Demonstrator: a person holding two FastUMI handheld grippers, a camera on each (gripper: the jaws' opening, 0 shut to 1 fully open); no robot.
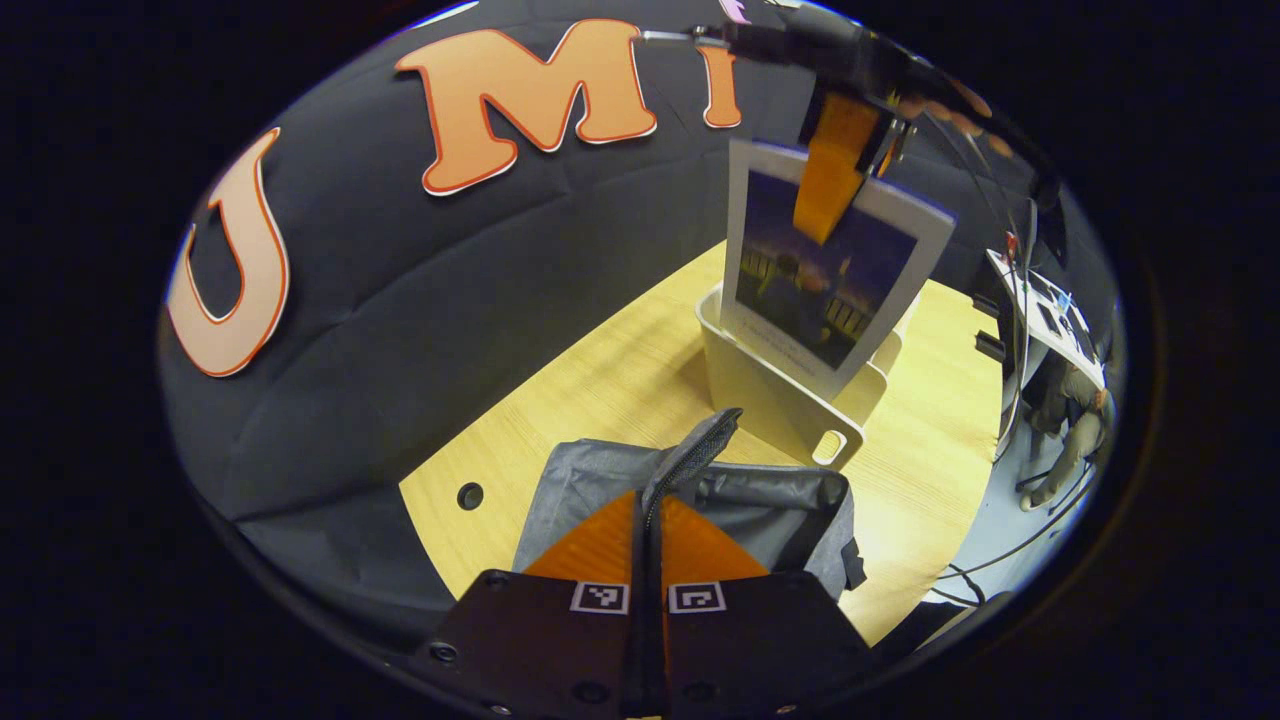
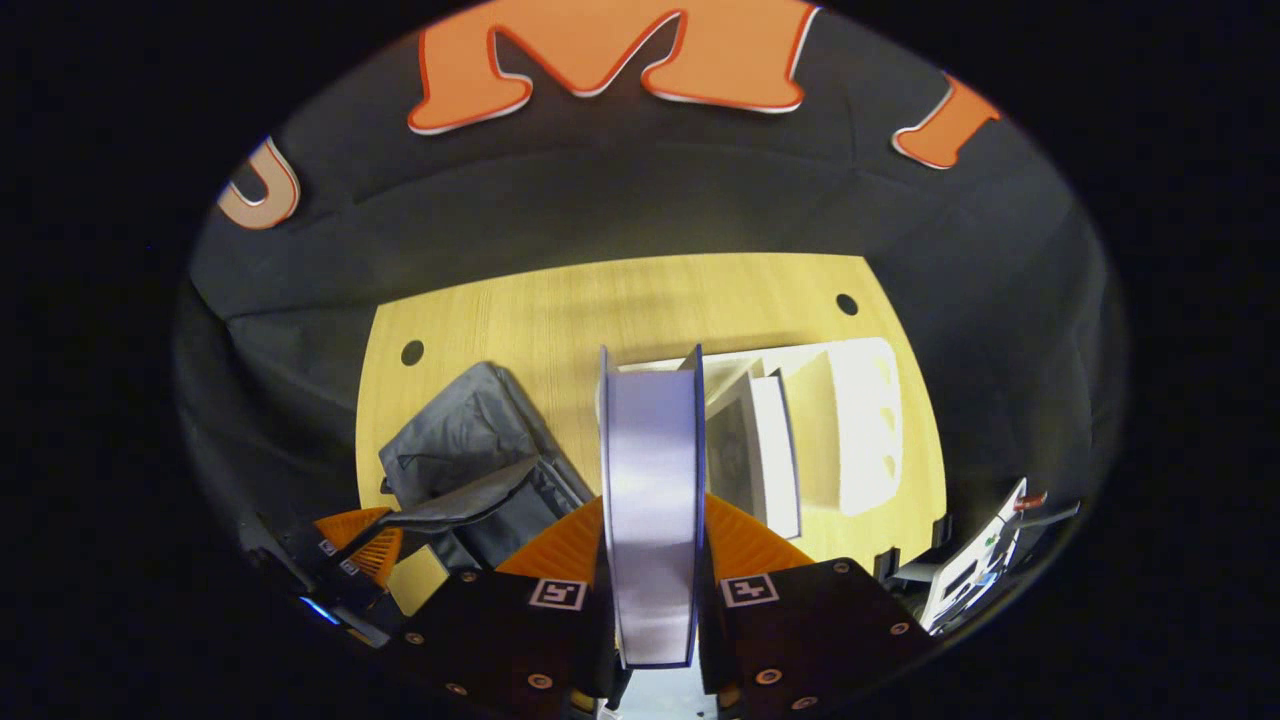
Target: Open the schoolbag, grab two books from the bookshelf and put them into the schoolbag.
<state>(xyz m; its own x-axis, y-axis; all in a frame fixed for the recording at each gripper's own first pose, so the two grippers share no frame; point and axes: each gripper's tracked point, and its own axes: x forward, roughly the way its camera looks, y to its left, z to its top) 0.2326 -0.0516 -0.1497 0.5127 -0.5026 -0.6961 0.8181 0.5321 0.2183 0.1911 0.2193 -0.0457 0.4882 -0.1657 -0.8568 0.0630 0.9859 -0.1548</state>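
Book (image 2: 650, 500) upright, spine up, clamped in right tongs (image 2: 652, 540)

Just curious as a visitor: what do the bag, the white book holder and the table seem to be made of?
The bag looks like soft grey woven fabric: it sags and creases. The book holder seems to be matte white plastic or painted metal, with smooth rounded corners and a cut-out slot; I can't tell which. The table shows pale wood grain, possibly laminate.
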